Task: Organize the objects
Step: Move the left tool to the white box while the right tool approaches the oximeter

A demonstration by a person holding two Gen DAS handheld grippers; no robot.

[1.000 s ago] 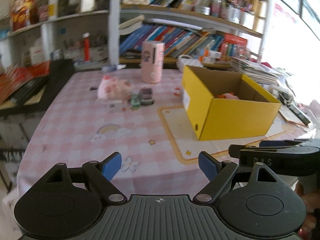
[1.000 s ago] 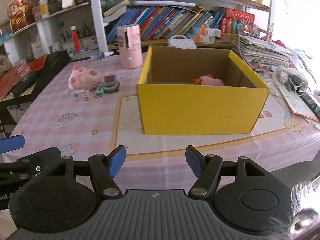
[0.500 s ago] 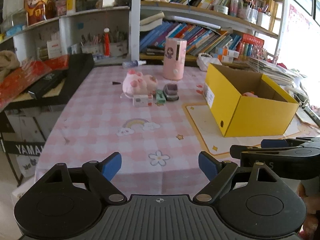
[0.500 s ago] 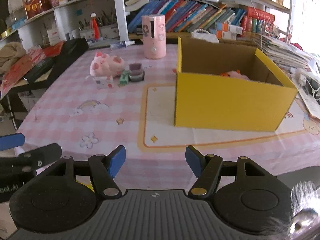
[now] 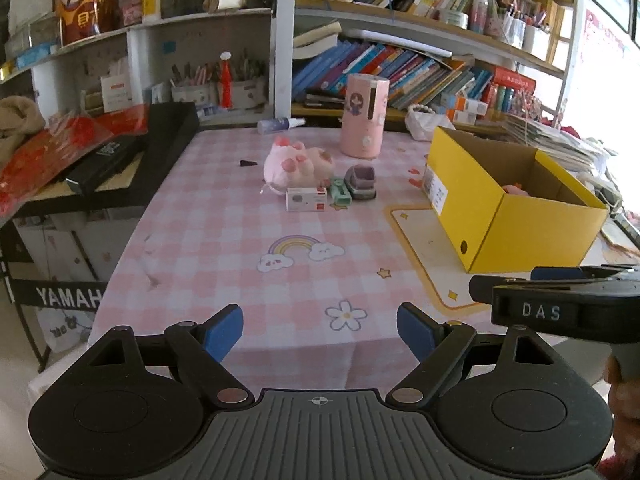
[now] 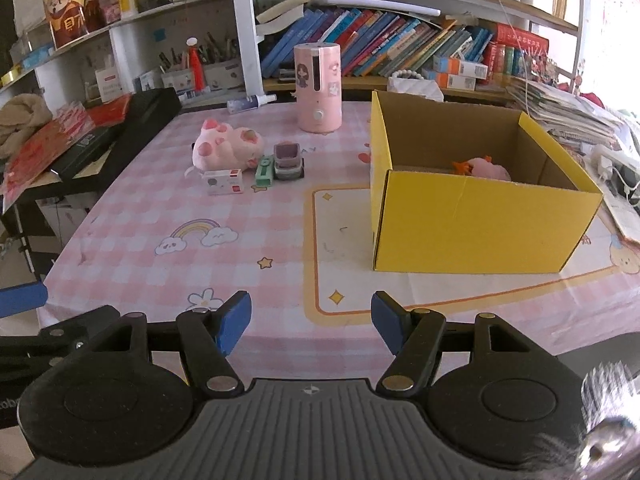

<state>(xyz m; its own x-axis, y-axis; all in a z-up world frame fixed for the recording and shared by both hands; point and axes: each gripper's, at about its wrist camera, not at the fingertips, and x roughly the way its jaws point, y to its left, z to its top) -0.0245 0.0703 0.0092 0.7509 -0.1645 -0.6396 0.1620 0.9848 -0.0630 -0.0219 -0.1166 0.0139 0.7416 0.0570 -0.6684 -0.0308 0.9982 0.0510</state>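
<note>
While both grippers hang back off the near edge of the bench [image 6: 280, 216], nothing is in either of them. The left gripper [image 5: 320, 330] has its jaws spread wide with only the pink checked cloth showing between the blue pads, and the right gripper [image 6: 311, 320] has its jaws apart too, a bit narrower, also pinching nothing.

The stuff to sort sits in a little cluster toward the far middle of the bench: a pink plush toy [image 6: 226, 146] lying on its side, a small white box [image 6: 224, 181] just in front of it, a green thing [image 6: 265, 170] right beside that, and a grey toy car [image 6: 288, 160] touching or nearly touching the green one. Can't make out what the green item actually is.

Behind the cluster stands a pink cylinder [image 6: 318, 86], upright, looks like a humidifier. To the right is an open yellow cardboard box [image 6: 472, 224] sitting on a cream mat area of the cloth, well apart from the cluster. Inside it there's a pink and orange toy [image 6: 482, 168] against the far side.

In the left camera view the right gripper pokes in from the right edge, just beside the left one.
</note>
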